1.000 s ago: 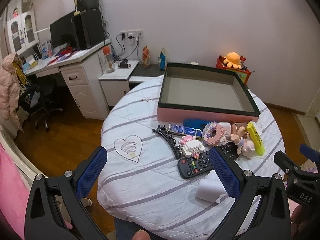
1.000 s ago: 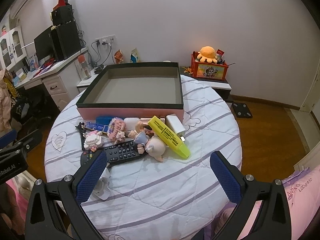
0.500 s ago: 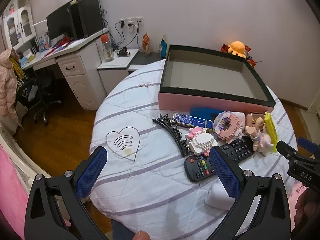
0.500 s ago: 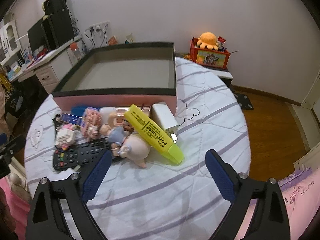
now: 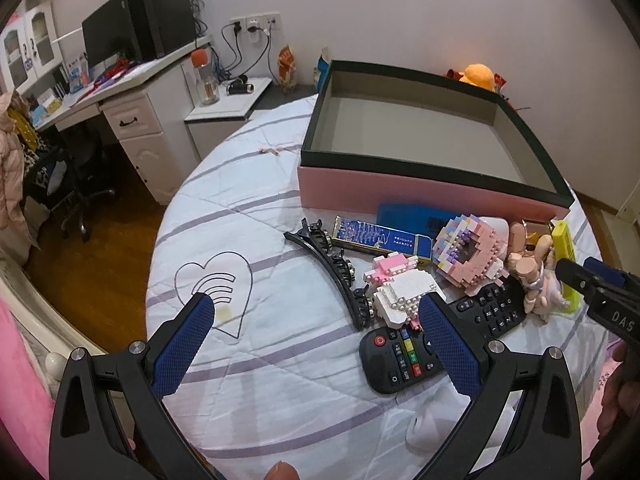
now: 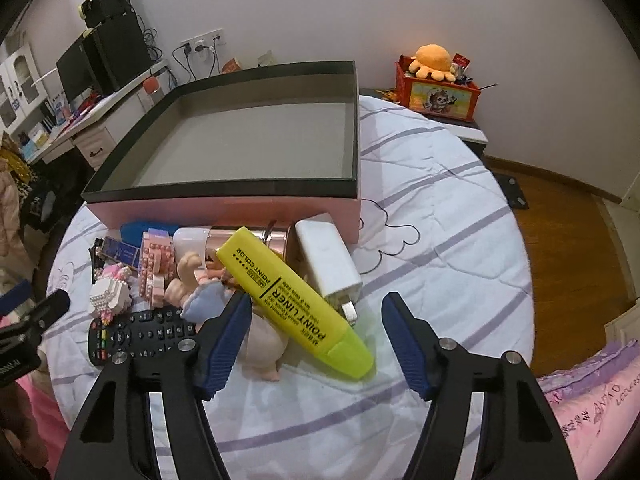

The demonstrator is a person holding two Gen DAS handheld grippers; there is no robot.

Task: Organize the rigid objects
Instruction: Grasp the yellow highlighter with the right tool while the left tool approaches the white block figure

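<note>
hovering over the quilt, the left gripper [image 5: 316, 316] gapes wide, its right finger [image 5: 448, 344] above the remote [image 5: 404, 360]. the box [image 6: 224, 196] sits behind the clutter. the right gripper [image 6: 316, 328] has just been closing, jaws astride the yellow marker [image 6: 296, 300], pads not pressing.

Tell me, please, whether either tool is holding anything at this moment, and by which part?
Nothing is held. The right tool, jaws just closing, straddles the yellow highlighter without gripping; the left tool is open.
</note>
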